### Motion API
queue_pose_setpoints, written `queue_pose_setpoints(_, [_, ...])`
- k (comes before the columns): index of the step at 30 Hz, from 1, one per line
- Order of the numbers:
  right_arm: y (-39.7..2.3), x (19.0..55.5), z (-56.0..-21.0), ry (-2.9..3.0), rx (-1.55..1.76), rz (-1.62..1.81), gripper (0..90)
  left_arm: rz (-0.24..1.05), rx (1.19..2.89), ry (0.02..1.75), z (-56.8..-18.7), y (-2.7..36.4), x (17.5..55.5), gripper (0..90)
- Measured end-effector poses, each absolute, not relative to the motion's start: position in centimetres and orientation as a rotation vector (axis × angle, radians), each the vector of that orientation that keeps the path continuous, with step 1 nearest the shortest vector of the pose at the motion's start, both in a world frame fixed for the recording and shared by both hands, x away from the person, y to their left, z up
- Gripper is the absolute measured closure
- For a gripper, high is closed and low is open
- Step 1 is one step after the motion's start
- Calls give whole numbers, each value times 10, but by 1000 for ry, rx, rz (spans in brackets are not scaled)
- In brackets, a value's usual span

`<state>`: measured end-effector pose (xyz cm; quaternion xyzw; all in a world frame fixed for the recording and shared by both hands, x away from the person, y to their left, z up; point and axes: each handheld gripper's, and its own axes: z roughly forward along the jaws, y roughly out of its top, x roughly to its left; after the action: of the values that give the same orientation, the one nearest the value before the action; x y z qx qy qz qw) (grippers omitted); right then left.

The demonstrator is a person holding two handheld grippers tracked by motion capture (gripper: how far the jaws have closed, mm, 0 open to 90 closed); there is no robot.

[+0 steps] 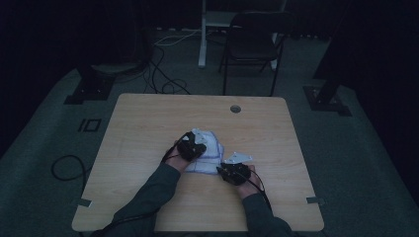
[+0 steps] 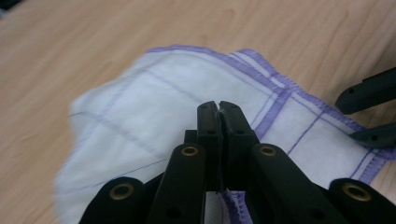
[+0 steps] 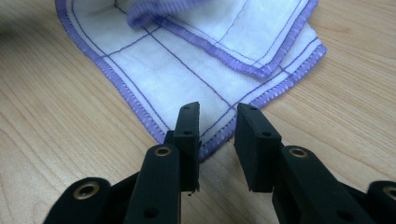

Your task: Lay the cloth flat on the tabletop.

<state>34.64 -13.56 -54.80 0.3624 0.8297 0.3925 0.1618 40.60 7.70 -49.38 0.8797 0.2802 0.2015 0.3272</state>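
While the left hand-held gripper [image 2: 219, 109] is clenched on an edge of the cloth [image 2: 154, 102] lying part-folded mid-worktop [image 1: 148, 123], the right hand-held gripper [image 3: 217, 122] hangs released over the near corner, so folding looks begun, not finished.

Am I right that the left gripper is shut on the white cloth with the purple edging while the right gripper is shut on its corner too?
Not quite. The left gripper is shut on the cloth, but the right gripper is open: the right gripper view shows a clear gap between its jaws, with the cloth's corner lying on the table between them.
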Motion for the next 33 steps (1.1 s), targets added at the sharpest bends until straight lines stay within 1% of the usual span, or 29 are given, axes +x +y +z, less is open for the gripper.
queue_pose_setpoints(8, [-136, 346, -548, 2368, 1032, 1120, 713, 587, 2180, 885, -483, 132, 396, 881])
queue_pose_setpoints(16, [-136, 346, -548, 2370, 1034, 1121, 713, 589, 2131, 1043, -498, 183, 389, 878])
queue_pose_setpoints(23, [-136, 346, -548, 2373, 1025, 1120, 723, 587, 2093, 1179, -513, 213, 392, 884])
queue_pose_setpoints(29, [-136, 346, -548, 2376, 1024, 1122, 728, 535, 2054, 1282, -526, 230, 396, 884])
queue_pose_setpoints(30, [-137, 346, -548, 2377, 1024, 1122, 728, 529, 2057, 1290, -527, 231, 396, 876])
queue_pose_setpoints(32, [-137, 346, -548, 2376, 1026, 1123, 729, 534, 2049, 1299, -527, 231, 395, 804])
queue_pose_setpoints(33, [-137, 346, -548, 2376, 1026, 1123, 729, 534, 2034, 1302, -526, 231, 395, 790])
